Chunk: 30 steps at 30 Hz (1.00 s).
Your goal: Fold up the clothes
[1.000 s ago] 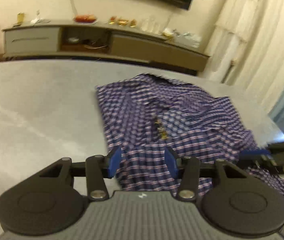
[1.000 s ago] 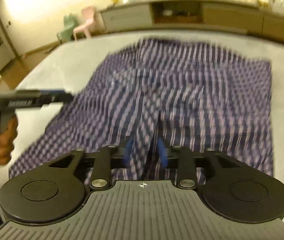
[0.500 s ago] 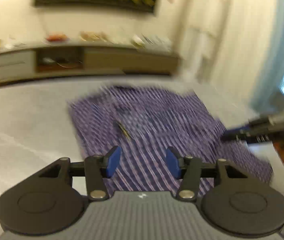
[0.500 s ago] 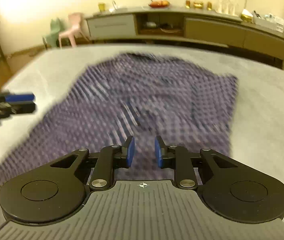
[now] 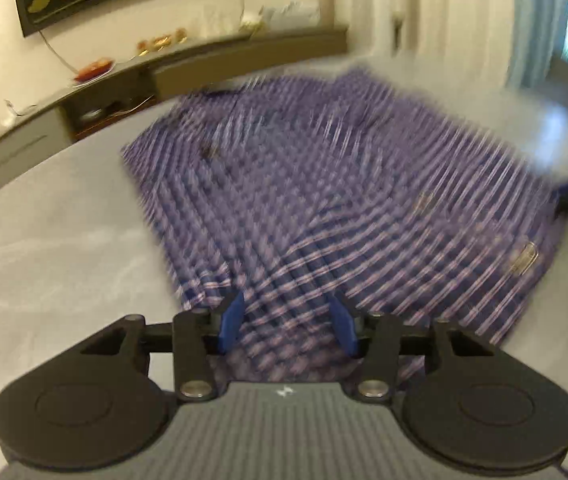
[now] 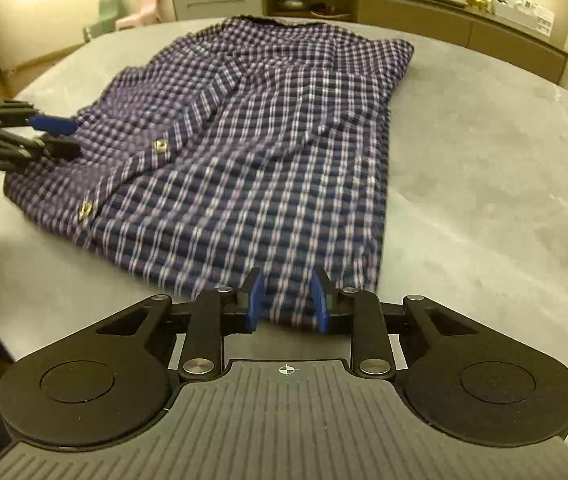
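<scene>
A purple and white checked shirt [image 6: 251,140] lies spread on the grey table [image 6: 484,184], button placket up; it is blurred in the left wrist view [image 5: 324,208]. My right gripper [image 6: 287,300] is open, its blue pads either side of the shirt's near hem, not closed on it. My left gripper [image 5: 287,322] is open over the shirt's near edge. It also shows in the right wrist view [image 6: 53,136] at the shirt's left edge, open.
A long low sideboard [image 6: 404,12] with bowls and jars runs along the far wall. Pink and green small chairs [image 6: 135,8] stand at the far left. Curtains [image 5: 464,20] hang beyond the table. Bare grey tabletop [image 5: 43,240] lies left of the shirt.
The right gripper has opened wider and let the hem lie flat. The left gripper has swung round the shirt's edge; its view is still blurred. The shirt now lies flatter.
</scene>
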### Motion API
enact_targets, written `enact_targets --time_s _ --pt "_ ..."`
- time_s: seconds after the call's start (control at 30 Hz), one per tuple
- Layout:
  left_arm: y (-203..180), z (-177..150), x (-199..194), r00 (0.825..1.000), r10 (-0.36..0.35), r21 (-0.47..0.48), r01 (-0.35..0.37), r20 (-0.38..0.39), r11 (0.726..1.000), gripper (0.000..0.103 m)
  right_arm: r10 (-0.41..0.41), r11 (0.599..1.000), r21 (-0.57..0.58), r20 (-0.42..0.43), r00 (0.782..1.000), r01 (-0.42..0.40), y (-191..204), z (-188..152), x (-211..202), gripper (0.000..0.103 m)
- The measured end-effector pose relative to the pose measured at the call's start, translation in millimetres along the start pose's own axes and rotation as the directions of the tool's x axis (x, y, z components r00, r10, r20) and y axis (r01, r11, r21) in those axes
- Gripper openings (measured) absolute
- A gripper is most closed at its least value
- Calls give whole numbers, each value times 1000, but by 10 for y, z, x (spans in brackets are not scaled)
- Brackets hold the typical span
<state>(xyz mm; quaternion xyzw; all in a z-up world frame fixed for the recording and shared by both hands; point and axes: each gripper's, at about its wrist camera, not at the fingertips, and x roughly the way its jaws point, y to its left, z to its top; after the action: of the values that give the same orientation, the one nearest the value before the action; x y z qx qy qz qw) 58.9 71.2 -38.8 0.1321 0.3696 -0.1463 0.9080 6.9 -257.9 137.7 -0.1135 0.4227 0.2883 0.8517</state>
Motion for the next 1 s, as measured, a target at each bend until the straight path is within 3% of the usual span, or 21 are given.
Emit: enact_targets --time_s 0.07,0.13,0.2,0.27,0.37,0.5,0.63,0.77,0.9,0.97,1.0 --pt "29 6 -60 1000 -7 -41 7 3 999 49 7 1000 17 10 1000 -7 -29 -20 -71 24" --pt "53 42 -197 997 -57 -100 62 52 993 51 22 1000 10 73 997 -23 30 55 -96 26" --pt "38 41 -226 996 -66 -120 73 61 990 53 33 999 0 138 990 -34 78 138 -109 27" --pt "16 29 -222 997 -56 -133 62 52 989 52 14 1000 -3 95 995 -13 77 165 -20 31" --pt "111 -59 -82 999 -15 -158 9 -37 987 54 -8 1000 3 25 1000 8 38 149 107 33" --pt "224 -43 -243 1000 -17 -188 19 10 982 53 39 999 22 -45 998 -38 -28 147 12 33" --pt "239 383 -242 998 0 -91 7 70 996 54 66 997 26 59 996 -67 -65 542 -104 33" --pt "465 847 192 998 57 -41 -56 30 998 55 80 994 -83 141 987 -68 43 1214 162 32" --pt "881 893 723 1000 5 -170 -8 -16 985 54 55 988 -150 163 985 -30 27 1670 698 31" --pt "1022 785 915 999 -23 -234 13 -40 972 56 42 993 -111 107 993 -30 -113 1694 1021 30" --pt "1024 780 924 999 -19 -218 12 -32 976 56 36 996 -89 77 996 -30 -187 1701 1184 31"
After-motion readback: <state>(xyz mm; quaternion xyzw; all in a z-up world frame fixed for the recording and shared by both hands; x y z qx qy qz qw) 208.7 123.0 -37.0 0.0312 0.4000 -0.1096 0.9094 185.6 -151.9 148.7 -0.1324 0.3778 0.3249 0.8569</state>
